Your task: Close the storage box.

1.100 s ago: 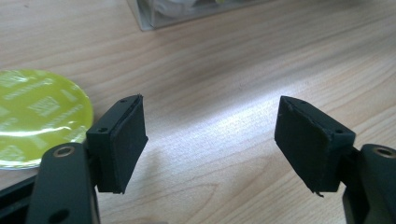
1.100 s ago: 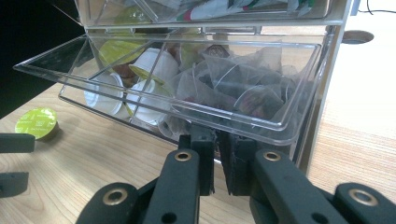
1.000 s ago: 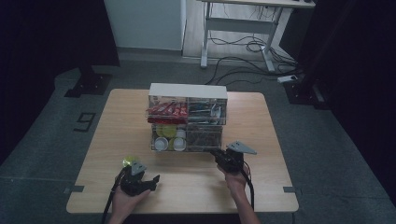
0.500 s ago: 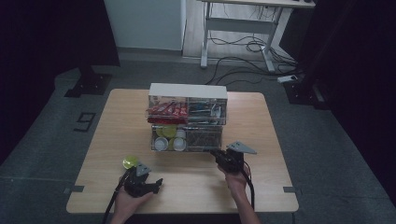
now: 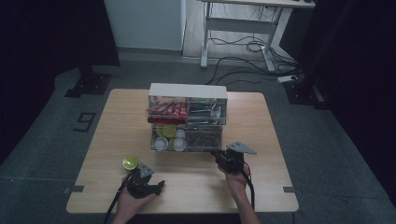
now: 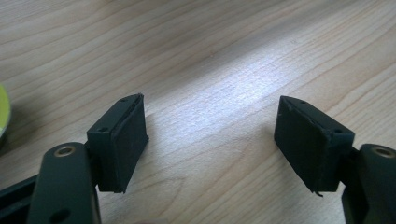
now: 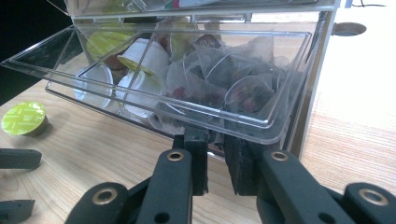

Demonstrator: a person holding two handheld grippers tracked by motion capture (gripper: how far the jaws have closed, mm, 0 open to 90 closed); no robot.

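Note:
A clear plastic drawer organiser [image 5: 188, 100] stands mid-table. Its lower drawer [image 7: 261, 126] is pulled out and tilts down; it holds white capsules [image 7: 140, 84] and pyramid tea bags [image 7: 233, 79]. My right gripper [image 5: 215, 154] sits at the drawer's front. Its jaws [image 7: 215, 144] have just been opening and stand a little apart, with the drawer's thin front lip at their tips and not squeezed. My left gripper [image 5: 158, 186] lies low over the near left of the table, open wide [image 6: 210, 107] with bare wood between its jaws. A green capsule [image 5: 130, 162] rests beside it.
The upper drawers hold red snack packets [image 5: 166, 109] and other sachets [image 5: 205, 109]. The wooden table [image 5: 275, 186] has bare wood on both sides of the organiser. The dark floor beyond holds a desk frame [image 5: 233, 28] and cables.
My left gripper has shifted slightly right and nearer the table's front edge, away from the green capsule. The right hand has stayed at the drawer front.

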